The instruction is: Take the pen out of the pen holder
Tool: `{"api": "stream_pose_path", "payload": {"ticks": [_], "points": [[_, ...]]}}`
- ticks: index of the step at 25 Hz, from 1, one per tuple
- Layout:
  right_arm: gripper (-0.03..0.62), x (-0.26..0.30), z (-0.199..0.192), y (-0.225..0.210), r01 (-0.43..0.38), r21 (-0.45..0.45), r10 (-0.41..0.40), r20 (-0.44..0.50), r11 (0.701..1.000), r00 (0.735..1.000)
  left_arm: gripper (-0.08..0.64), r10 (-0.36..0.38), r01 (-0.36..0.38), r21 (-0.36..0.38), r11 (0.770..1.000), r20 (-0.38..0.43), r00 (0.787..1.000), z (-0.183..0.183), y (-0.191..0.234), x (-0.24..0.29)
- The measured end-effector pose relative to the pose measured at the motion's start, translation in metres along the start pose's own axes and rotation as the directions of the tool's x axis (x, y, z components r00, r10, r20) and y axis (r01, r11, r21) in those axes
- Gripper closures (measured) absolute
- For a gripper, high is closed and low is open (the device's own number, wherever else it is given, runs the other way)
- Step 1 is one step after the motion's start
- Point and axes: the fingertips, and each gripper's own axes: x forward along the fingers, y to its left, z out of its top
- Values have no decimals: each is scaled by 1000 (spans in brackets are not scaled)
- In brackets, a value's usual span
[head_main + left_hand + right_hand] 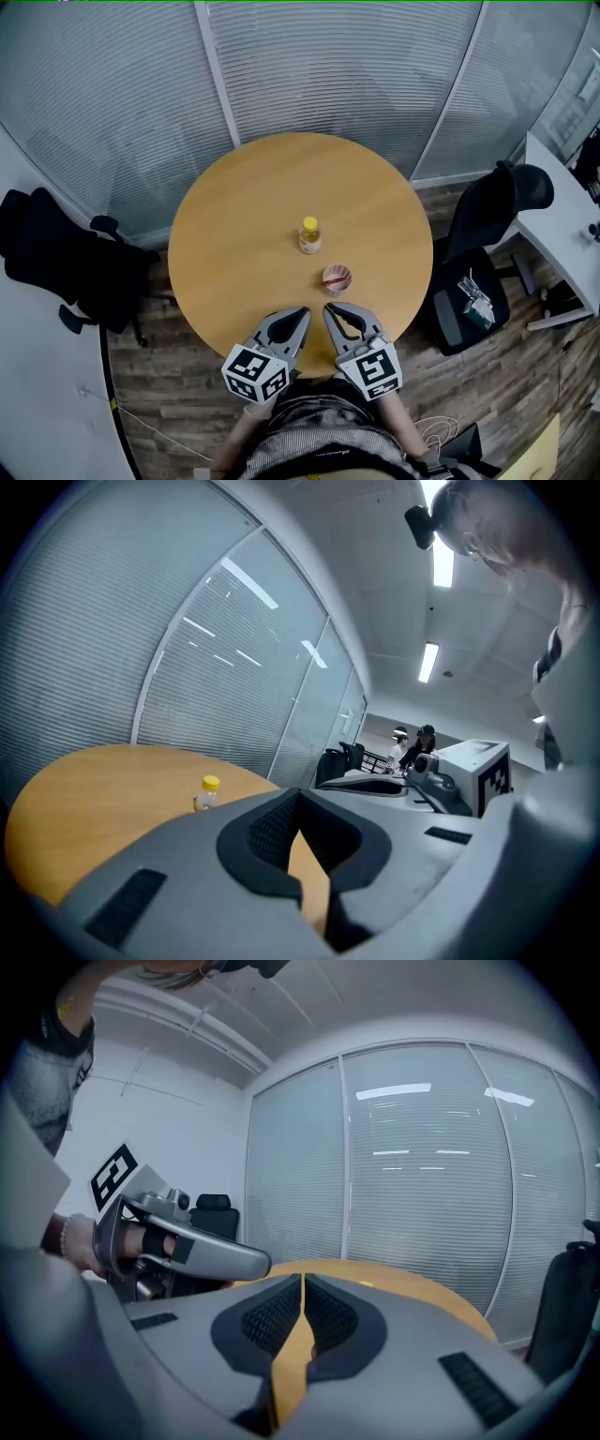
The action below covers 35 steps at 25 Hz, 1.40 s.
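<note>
Left tongs (303, 314) and right tongs (329, 308) are hovering side by side over the near edge of the desk (234, 225)

Each pair is keeping its jaws pressed together at the tips, gripping nothing. Just beyond the right tongs the pen holder (337, 279) is standing on the round desk, the pen (334, 277) sitting inside it. A yellow-capped bottle (309, 235) is standing farther back.

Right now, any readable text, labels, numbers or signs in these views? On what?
No text here can be read.
Bottle: any label is too small to read.
Pen holder: no print can be made out.
Left cube and right cube: black-and-white square markers only, no words or digits.
</note>
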Motion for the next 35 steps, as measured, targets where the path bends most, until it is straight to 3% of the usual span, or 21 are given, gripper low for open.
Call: {"api": "stream_pose_path", "payload": {"ticks": [10,19,25,35], "points": [[568,35,-3,11,108,22,-107,-40,994,993,555,-89,89,-7,996,-50,995,-7,41,-14],[568,30,-18,8,205,56,-201,-79,977,977,555,-157,158,-2,987,-93,983,-17,43,-10],[568,27,-22,-3,201,58,-196,-84,978,977,555,-139,138,-23,990,-72,988,-14,41,-2],[568,28,-14,-33,110,22,-109,-70,994,992,555,-74,72,-30,997,-61,995,-6,32,35]]}}
